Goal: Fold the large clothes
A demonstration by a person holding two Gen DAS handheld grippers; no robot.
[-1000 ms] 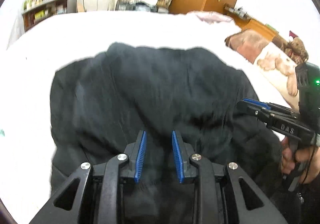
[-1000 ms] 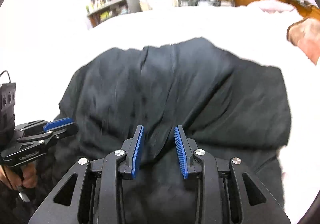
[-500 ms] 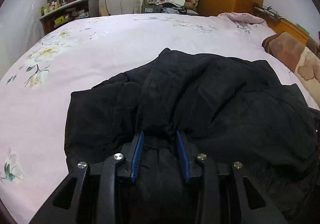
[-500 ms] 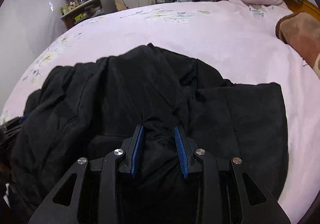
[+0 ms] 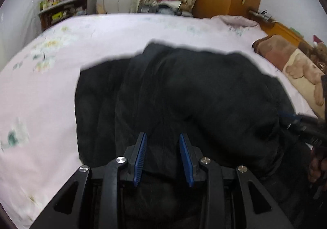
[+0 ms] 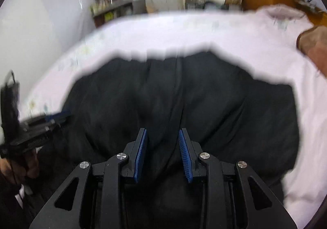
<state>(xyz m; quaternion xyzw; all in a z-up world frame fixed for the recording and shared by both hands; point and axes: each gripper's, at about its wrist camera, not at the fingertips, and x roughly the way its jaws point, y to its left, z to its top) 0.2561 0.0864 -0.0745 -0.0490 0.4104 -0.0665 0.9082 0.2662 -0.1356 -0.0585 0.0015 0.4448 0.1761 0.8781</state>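
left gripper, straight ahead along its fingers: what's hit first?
Most likely the black garment, bunched directly beyond the left gripper; the bed lies under it. Depth is unclear.

We see our right hand-held gripper, blue pads parted, above a crumpled black garment on the pale floral bed, with our left hand-held gripper at its left edge.

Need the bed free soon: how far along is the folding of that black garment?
Early days. Done: the black garment lies on the pink bedspread, but rumpled and bunched. In hand: left tool and right tool both sit at its near edge, cloth between the pads; grip unclear. Left: smoothing it and every fold.
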